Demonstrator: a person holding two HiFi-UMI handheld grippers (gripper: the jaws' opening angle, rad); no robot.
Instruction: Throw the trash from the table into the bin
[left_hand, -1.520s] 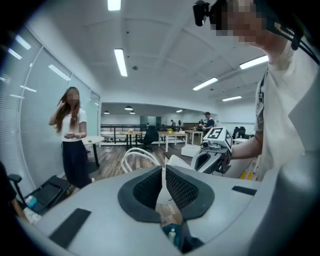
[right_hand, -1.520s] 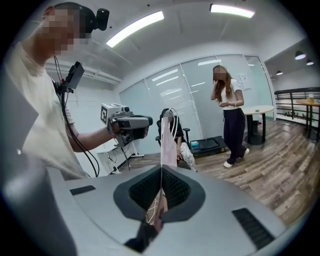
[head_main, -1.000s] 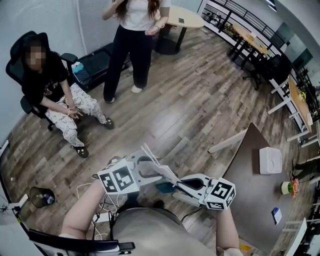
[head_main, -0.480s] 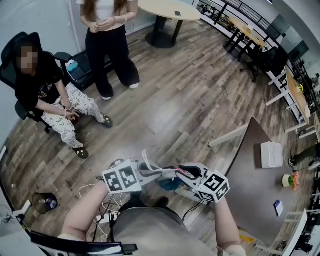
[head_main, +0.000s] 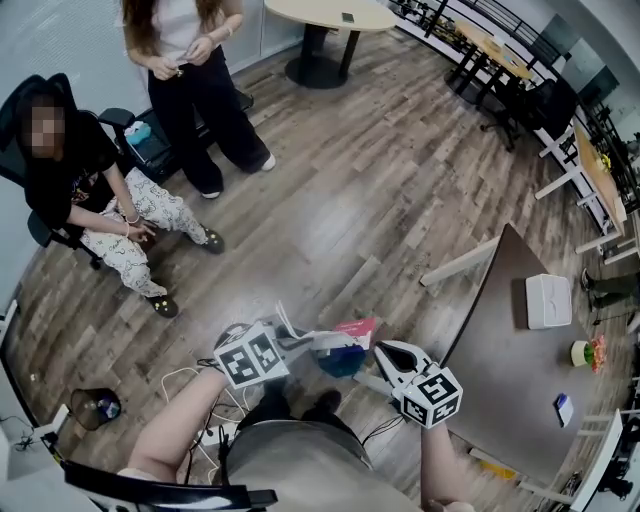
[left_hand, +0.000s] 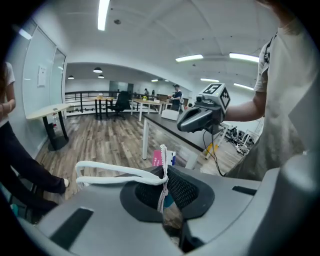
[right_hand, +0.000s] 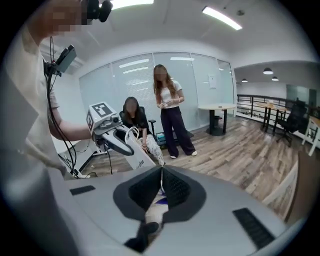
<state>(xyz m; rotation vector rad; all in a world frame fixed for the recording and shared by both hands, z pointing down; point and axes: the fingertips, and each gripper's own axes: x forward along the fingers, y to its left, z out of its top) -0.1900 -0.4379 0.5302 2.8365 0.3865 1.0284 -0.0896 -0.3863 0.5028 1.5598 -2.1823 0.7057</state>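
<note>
Wood-plank floor (head_main: 380, 200) runs through the open office. Far left of the bag (right_hand: 139, 156), by the wall, stands a small dark bin (head_main: 88, 407). Left of the bag and farther off, one person (head_main: 90, 185) sits in a black chair (head_main: 30, 110), and another (head_main: 195, 80) stands just beyond. The left gripper (left_hand: 164, 176) has its pads (left_hand: 182, 187) pressed together on the bag's thin white rim, with the cord handles (left_hand: 110, 171) looping out to the side. A round table (head_main: 325, 15) stands far beyond the bag. The bag hangs in the air above the floor, stretched between both grippers, and a pink packet (head_main: 355, 330) shows at it. Whether the packet lies inside, I cannot tell. The right gripper (right_hand: 161, 175) pinches the bag's other edge between closed pads (right_hand: 176, 187). Right of the bag a dark desk (head_main: 500, 350) carries a white box (head_main: 548, 300) and a small plant (head_main: 583, 352).
</note>
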